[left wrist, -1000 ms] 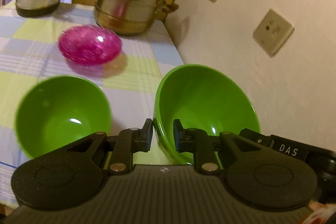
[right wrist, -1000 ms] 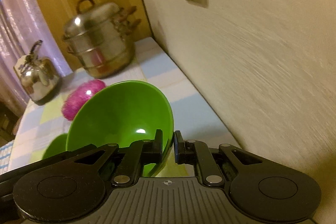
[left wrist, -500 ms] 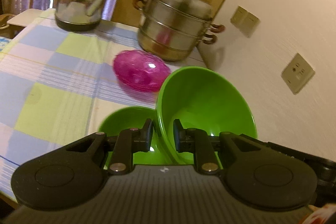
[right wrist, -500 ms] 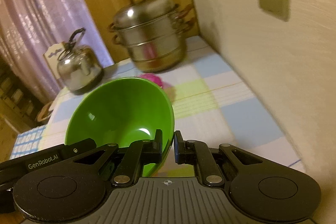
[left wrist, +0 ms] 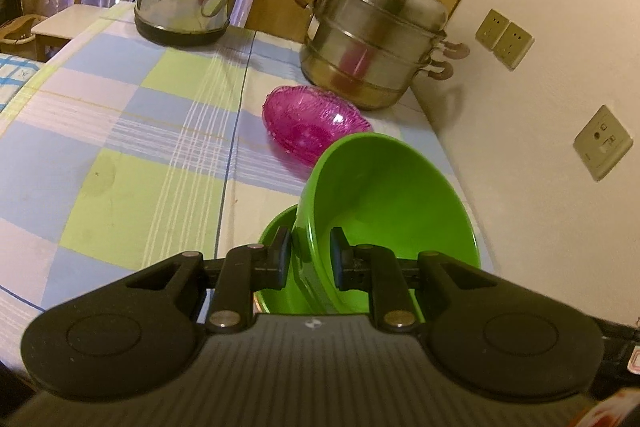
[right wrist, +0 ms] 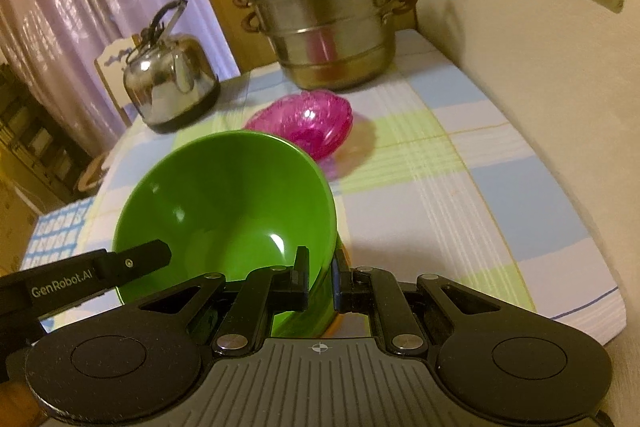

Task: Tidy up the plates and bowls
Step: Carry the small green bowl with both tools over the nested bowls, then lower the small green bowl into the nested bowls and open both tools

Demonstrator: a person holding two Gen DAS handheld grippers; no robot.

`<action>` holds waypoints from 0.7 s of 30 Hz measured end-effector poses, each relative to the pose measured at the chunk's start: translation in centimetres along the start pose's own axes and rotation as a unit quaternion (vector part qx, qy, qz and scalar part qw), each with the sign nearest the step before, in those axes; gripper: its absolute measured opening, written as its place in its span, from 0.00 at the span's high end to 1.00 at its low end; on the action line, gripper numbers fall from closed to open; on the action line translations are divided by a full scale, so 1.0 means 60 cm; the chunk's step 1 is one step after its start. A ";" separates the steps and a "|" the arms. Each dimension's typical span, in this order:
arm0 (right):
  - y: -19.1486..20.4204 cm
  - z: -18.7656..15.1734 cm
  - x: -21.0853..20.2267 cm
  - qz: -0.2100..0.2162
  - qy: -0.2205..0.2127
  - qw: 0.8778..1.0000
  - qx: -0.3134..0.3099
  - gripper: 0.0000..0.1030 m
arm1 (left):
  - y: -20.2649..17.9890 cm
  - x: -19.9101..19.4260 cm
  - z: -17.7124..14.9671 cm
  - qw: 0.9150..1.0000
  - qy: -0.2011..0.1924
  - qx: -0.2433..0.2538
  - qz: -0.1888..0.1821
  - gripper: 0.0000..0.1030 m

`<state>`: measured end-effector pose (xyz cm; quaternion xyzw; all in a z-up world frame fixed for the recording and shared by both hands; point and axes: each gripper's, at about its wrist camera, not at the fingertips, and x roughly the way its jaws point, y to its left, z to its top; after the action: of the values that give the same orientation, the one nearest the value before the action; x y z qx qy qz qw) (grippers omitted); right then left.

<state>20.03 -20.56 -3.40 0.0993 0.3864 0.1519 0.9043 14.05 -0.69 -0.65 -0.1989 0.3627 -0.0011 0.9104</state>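
Left wrist view: two green bowls (left wrist: 384,195), one pink bowl (left wrist: 316,127); both tools, left tool (left wrist: 310,259) and right tool (right wrist: 320,279), clench one green bowl's rim.

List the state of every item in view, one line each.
Left gripper: shut on held bowl's rim.
Right gripper: shut on held bowl's opposite rim.
Held bowl: tilted, empty, partly over second bowl.
Second bowl: on table, upright, mostly hidden.
Pink bowl: on table, empty.
Steamer pot: lid on.
Kettle: upright, lid on, handle raised.
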 end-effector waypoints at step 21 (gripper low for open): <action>0.030 -0.025 0.059 -0.047 0.017 0.997 -0.064 0.90 | 0.032 0.059 -0.026 0.999 0.043 -0.005 0.004 0.83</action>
<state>20.92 -17.55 -6.26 0.0202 0.3959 0.1351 0.9081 15.36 -0.01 -4.68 -0.2018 0.4026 -0.0048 0.8928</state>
